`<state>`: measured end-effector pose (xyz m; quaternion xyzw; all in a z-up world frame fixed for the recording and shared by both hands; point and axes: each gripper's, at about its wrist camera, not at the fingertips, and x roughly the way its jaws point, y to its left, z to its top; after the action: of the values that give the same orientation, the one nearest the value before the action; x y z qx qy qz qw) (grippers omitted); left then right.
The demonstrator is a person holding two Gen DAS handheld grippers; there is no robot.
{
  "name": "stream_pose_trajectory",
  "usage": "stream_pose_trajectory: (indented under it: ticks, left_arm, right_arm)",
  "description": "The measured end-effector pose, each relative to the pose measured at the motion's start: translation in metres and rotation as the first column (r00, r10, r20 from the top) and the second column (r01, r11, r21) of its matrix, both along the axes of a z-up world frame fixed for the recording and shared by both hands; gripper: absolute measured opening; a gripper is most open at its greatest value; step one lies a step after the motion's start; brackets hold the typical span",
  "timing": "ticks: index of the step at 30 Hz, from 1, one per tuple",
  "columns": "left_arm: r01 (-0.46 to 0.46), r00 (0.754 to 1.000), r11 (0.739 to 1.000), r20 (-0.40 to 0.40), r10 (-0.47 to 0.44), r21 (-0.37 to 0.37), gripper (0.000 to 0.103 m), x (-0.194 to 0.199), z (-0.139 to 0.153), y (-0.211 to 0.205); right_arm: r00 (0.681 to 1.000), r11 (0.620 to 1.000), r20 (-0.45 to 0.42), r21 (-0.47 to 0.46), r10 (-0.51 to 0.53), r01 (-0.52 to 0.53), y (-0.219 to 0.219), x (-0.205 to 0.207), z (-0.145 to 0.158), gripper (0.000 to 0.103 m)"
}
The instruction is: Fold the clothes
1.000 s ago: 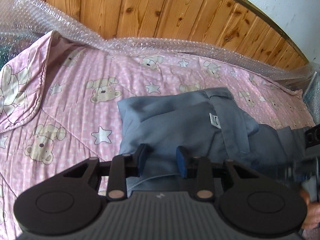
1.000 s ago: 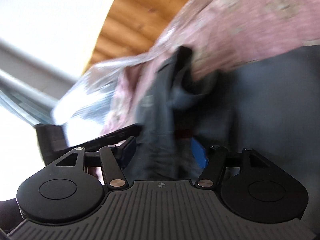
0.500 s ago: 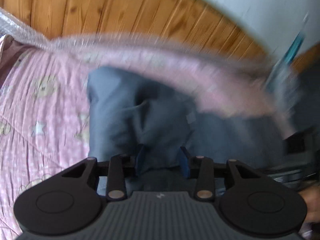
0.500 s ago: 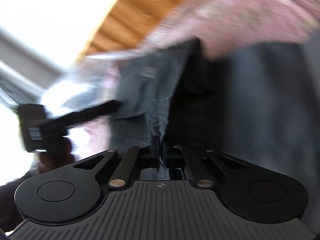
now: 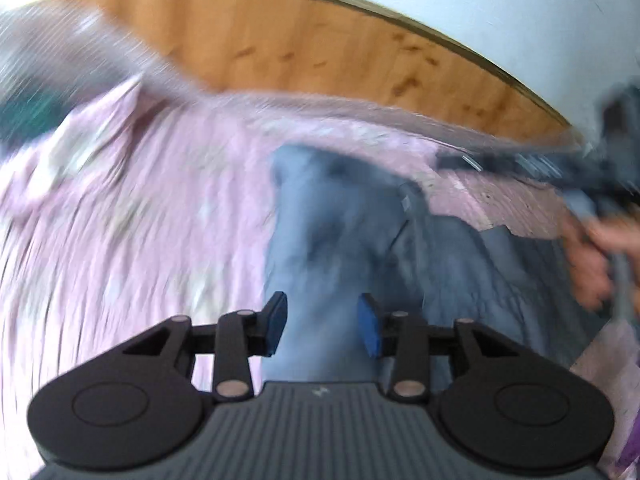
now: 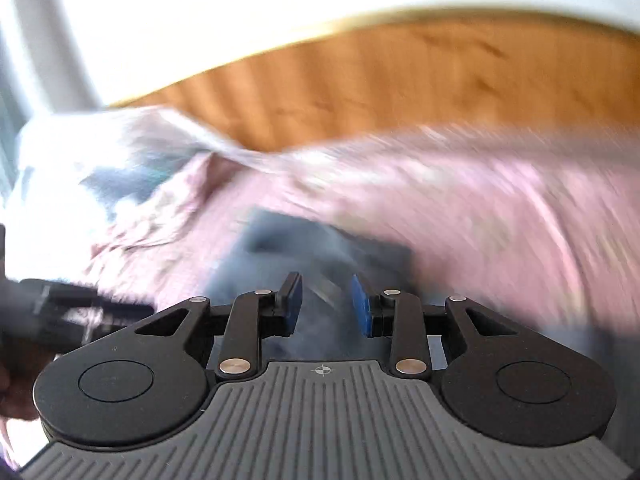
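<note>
**Both grippers free above the folded grey garment**

The left gripper (image 5: 322,328) and right gripper (image 6: 326,306) each stood with jaws parted, grasping nothing. The grey garment (image 5: 340,240) lay in a loose fold on the pink bedspread (image 5: 140,220), below the wooden headboard (image 5: 300,40). Both views were smeared by motion. To fold well, each gripper should probably pinch an outer edge, lift together and lay it flat. No containers were visible

Both wrist views (blurred) seemingly over grey garment (image 5: 344,240)
</note>
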<state>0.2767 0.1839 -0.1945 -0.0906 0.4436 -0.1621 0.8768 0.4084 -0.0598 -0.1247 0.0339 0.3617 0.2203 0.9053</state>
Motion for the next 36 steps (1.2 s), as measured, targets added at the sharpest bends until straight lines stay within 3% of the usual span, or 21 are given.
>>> stream_pose_trajectory:
  ticks: [3,5,6,7,8,9,10,13,16,17,18,19,20,21,23,25,26,29,33,34,36]
  left_arm:
    - [-0.067,0.994,0.997,-0.093,0.064,-0.029,0.039,-0.027,-0.024,0.009]
    - [-0.081,0.981,0.997,-0.177,0.076,-0.016,0.038,-0.037,-0.046,0.000]
    - [-0.095,0.980,0.995,-0.177,0.093,-0.005,0.038,-0.044,-0.052,-0.006]
    - [-0.110,0.978,0.994,-0.178,0.109,0.005,0.038,-0.051,-0.057,-0.013]
    - [-0.125,0.976,0.992,-0.177,0.126,0.016,0.038,-0.058,-0.062,-0.019]
    - [-0.140,0.975,0.990,-0.170,0.143,0.026,0.038,-0.060,-0.060,-0.022]
    - [-0.156,0.974,0.987,-0.164,0.160,0.032,0.037,-0.062,-0.059,-0.024]
    - [-0.227,0.965,0.972,-0.153,0.214,-0.068,0.038,-0.068,-0.045,-0.007]
    - [-0.319,0.945,0.942,-0.107,0.308,-0.103,0.049,-0.074,-0.033,0.015]
    - [-0.337,0.938,0.935,-0.124,0.324,-0.110,0.050,-0.072,-0.036,0.021]
    - [-0.341,0.933,0.933,-0.158,0.322,-0.113,0.050,-0.068,-0.044,0.025]
    - [-0.314,0.938,0.944,-0.190,0.291,-0.104,0.048,-0.064,-0.052,0.021]
    - [-0.286,0.940,0.954,-0.222,0.259,-0.095,0.043,-0.059,-0.059,0.017]
    - [-0.250,0.946,0.965,-0.234,0.226,-0.079,0.038,-0.061,-0.063,0.010]
    - [-0.239,0.949,0.970,-0.222,0.224,-0.039,0.029,-0.066,-0.063,-0.002]
    - [-0.241,0.950,0.971,-0.207,0.235,-0.006,0.021,-0.071,-0.062,-0.013]
    - [-0.243,0.950,0.970,-0.199,0.241,0.014,0.020,-0.073,-0.063,-0.019]
    - [-0.225,0.958,0.971,-0.160,0.237,0.085,0.020,-0.076,-0.060,-0.036]
    - [-0.213,0.963,0.974,-0.154,0.223,0.077,0.021,-0.076,-0.053,-0.032]
    - [-0.221,0.963,0.974,-0.149,0.227,0.055,0.021,-0.082,-0.049,-0.024]
    - [-0.239,0.963,0.971,-0.122,0.240,0.022,0.021,-0.089,-0.035,-0.008]
  right_arm:
    - [0.991,0.990,-0.034,-0.042,0.133,-0.134,0.053,0.050,-0.017,0.031]
    - [0.978,0.983,-0.136,-0.071,0.156,-0.167,0.079,0.098,-0.047,0.027]
    - [0.970,0.980,-0.194,-0.102,0.150,-0.172,0.084,0.114,-0.062,0.024]
    - [0.966,0.971,-0.228,-0.173,0.125,-0.167,0.087,0.126,-0.077,0.019]
    - [0.970,0.945,-0.231,-0.294,0.075,-0.143,0.087,0.135,-0.091,0.001]
    - [0.977,0.901,-0.211,-0.419,0.023,-0.112,0.084,0.143,-0.107,0.001]
    - [0.984,0.891,-0.178,-0.444,0.015,-0.094,0.075,0.145,-0.114,0.001]
    - [0.976,0.933,-0.217,-0.347,0.021,-0.097,0.065,0.147,-0.096,0.003]
    - [0.984,0.975,-0.167,-0.200,0.064,-0.097,0.073,0.139,-0.056,0.020]
    - [0.982,0.979,-0.160,-0.162,0.100,-0.126,0.084,0.140,-0.046,0.047]
    - [0.975,0.973,-0.168,-0.155,0.146,-0.172,0.098,0.140,-0.044,0.060]
    - [0.964,0.962,-0.183,-0.157,0.193,-0.223,0.113,0.139,-0.044,0.082]
    - [0.950,0.949,-0.198,-0.159,0.240,-0.272,0.128,0.138,-0.045,0.089]
    - [0.934,0.929,-0.245,-0.202,0.260,-0.311,0.144,0.140,-0.057,0.087]
    - [0.907,0.875,-0.354,-0.333,0.229,-0.350,0.161,0.147,-0.090,0.044]
    - [0.910,0.879,-0.353,-0.336,0.216,-0.339,0.157,0.152,-0.098,0.018]
    - [0.917,0.887,-0.343,-0.331,0.203,-0.320,0.155,0.154,-0.098,0.014]
    - [0.933,0.905,-0.314,-0.324,0.173,-0.276,0.160,0.162,-0.106,0.013]
    - [0.942,0.911,-0.306,-0.333,0.140,-0.243,0.168,0.174,-0.114,0.013]
    - [0.945,0.907,-0.299,-0.348,0.132,-0.237,0.170,0.176,-0.115,0.018]
    - [0.960,0.909,-0.258,-0.365,0.111,-0.203,0.168,0.171,-0.107,0.045]
